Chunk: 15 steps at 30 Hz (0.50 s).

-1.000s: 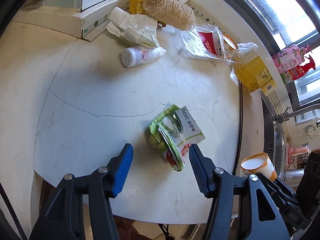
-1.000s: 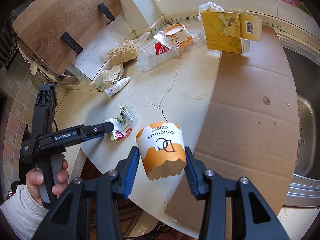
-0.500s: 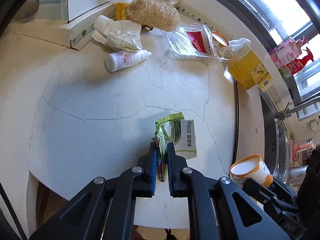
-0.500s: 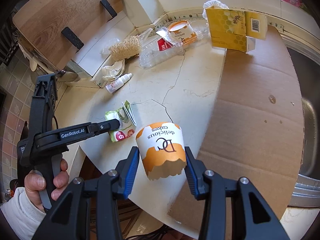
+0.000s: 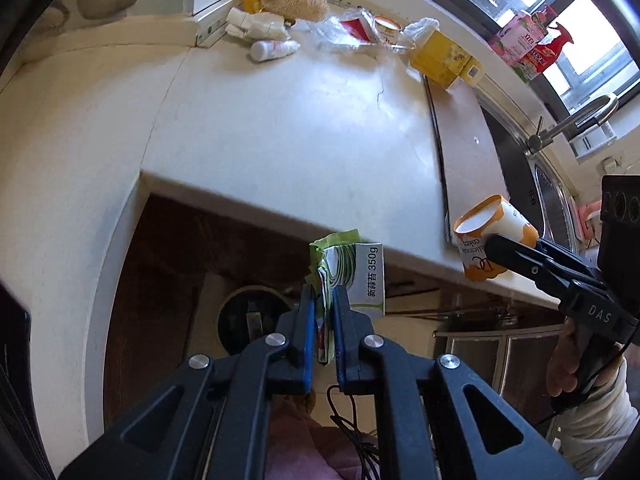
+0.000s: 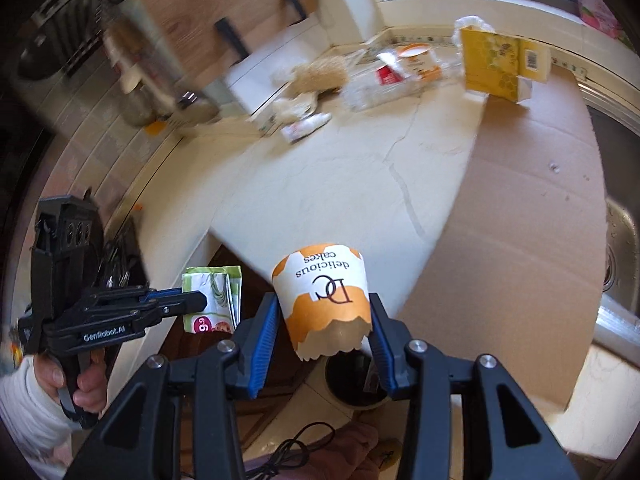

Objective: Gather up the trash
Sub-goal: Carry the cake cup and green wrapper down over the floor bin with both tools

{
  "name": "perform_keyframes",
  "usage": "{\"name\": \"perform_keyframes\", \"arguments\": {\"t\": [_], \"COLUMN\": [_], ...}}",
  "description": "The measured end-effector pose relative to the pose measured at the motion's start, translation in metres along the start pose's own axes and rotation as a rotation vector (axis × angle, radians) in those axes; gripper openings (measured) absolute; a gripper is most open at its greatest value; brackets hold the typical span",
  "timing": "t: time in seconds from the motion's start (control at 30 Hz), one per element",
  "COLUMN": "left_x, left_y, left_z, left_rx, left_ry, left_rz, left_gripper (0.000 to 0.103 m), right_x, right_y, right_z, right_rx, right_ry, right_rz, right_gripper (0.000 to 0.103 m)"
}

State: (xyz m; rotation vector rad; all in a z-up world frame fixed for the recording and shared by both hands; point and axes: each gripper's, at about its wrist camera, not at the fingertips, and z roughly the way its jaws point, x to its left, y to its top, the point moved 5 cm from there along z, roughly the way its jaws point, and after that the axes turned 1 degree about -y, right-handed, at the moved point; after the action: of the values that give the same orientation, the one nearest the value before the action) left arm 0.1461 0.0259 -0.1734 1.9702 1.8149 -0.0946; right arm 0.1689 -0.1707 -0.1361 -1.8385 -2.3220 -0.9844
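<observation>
Left hand-held gripper (image 5: 321,332): clamped tight on green food wrapper (image 5: 352,276). Right hand-held gripper (image 6: 322,336): half-spread, gripping orange-white paper cake cup (image 6: 322,300). Both past desk (image 5: 280,132) edge.

Far counter clutter (image 6: 320,80) motion-blurred

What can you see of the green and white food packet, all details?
The green and white food packet is a crumpled, flattened plastic pouch, white front with green trim, printed "350g", a pink "9.9" price dot low on one face. It stands on edge, pinched between the blue fingers of the left gripper, clear of the countertop edge, above a dark round bin. Nothing else touches it.
</observation>
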Motion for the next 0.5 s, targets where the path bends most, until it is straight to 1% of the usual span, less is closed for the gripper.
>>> {"name": "perform_keyframes", "arguments": {"t": [0.1, 0.17, 0.23, 0.3, 0.4, 0.47, 0.5], "left_x": [0.020, 0.034, 0.050, 0.065, 0.085, 0.099, 0.106], "left_y": [-0.033, -0.050, -0.070, -0.086, -0.106, -0.120, -0.126], "left_z": [0.013, 0.029, 0.053, 0.078, 0.118, 0.150, 0.166], "left_rx": [0.034, 0.064, 0.094, 0.126, 0.160, 0.185, 0.197], "left_ry": [0.021, 0.044, 0.062, 0.062, 0.061, 0.065, 0.077], "left_rz": [-0.034, -0.062, -0.102, -0.154, -0.210, -0.239, -0.248], "left_gripper": [0.006, 0.006, 0.006, 0.006, 0.006, 0.007, 0.007], "right_x": [0.014, 0.024, 0.028, 0.027, 0.014, 0.007, 0.001], "right_y": [-0.028, -0.052, -0.069, -0.088, -0.117, -0.130, -0.138], "right_z": [0.014, 0.035, 0.057, 0.085, 0.137, 0.164, 0.181], "right_rx": [0.041, 0.090, 0.133, 0.184, 0.255, 0.278, 0.289], "right_ry": [0.018, 0.032, 0.032, 0.014, -0.031, -0.054, -0.081], "right_rz": [-0.023, -0.033, -0.032, -0.022, 0.036, 0.051, 0.047], "right_gripper": [0.044, 0.044, 0.044, 0.044, 0.044, 0.045, 0.045]}}
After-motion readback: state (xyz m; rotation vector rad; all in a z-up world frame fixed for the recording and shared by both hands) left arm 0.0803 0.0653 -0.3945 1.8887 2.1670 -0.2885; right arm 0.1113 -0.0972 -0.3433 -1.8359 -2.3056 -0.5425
